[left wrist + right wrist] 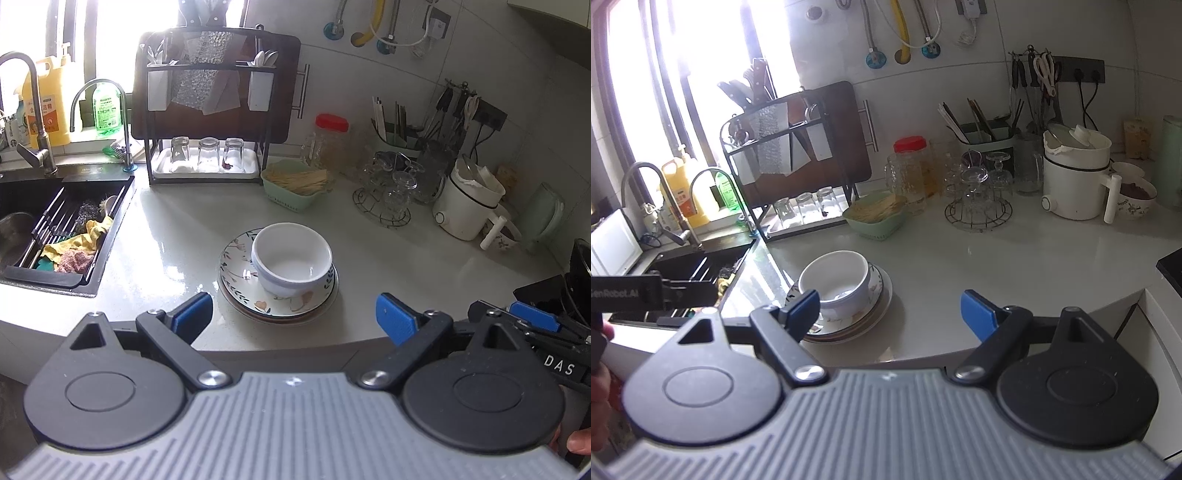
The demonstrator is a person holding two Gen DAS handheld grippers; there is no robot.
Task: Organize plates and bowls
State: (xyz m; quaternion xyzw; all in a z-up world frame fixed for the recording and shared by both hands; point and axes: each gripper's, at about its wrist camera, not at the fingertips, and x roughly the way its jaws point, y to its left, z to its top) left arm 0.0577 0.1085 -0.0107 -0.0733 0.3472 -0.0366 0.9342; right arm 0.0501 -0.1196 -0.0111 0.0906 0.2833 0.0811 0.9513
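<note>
A white bowl (291, 258) sits on a stack of plates, the top one with a floral pattern (273, 299), on the pale counter near its front edge. The bowl (834, 278) and plate stack (860, 314) also show in the right wrist view. My left gripper (293, 317) is open and empty, just in front of the stack. My right gripper (890, 312) is open and empty, to the right of the stack, its left finger in front of the plates' rim. The right gripper's body shows at the right edge of the left wrist view (535, 317).
A black sink (55, 229) with cloths lies to the left. A dark rack (207, 110) with upturned glasses stands at the back. A green basket (295, 186), a red-lidded jar (328, 142), a wire glass stand (388, 195) and a white cooker (469, 203) line the back right.
</note>
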